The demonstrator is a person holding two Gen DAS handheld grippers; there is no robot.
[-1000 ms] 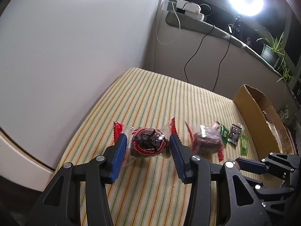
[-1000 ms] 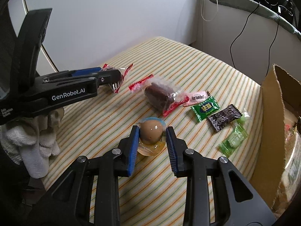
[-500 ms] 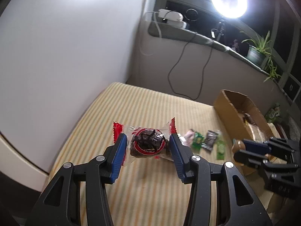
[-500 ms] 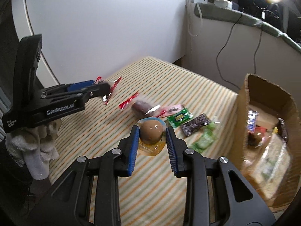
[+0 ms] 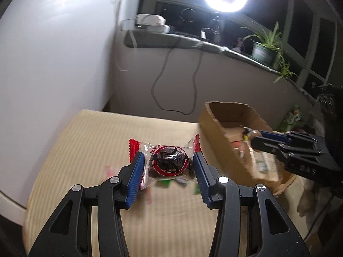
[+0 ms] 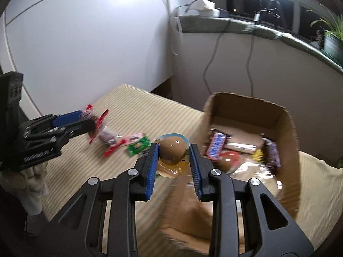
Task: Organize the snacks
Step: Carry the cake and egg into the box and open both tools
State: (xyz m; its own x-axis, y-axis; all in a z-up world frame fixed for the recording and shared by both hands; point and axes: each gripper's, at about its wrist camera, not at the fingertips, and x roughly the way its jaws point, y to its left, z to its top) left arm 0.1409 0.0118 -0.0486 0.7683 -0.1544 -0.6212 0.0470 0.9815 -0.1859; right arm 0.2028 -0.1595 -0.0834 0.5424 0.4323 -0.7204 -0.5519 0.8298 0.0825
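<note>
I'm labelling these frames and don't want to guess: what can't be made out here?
- Loose snacks on the striped cloth, left wrist view: blurred and partly behind the held cake.
- Print on the green packet, right wrist view: motion blur.
- Box contents, right wrist view: near end smeared, partly behind the right gripper holding the egg.
- Box's near wall, left wrist view: blurred.

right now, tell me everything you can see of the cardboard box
The cardboard box is plain brown corrugated card, open at the top, standing upright at the edge of the striped cushion. Its near wall looks creased and blurred. Inside lie several wrapped snacks, among them a blue-and-white bar and a dark packet. The right gripper holds a brown egg pack in front of its near corner.
</note>
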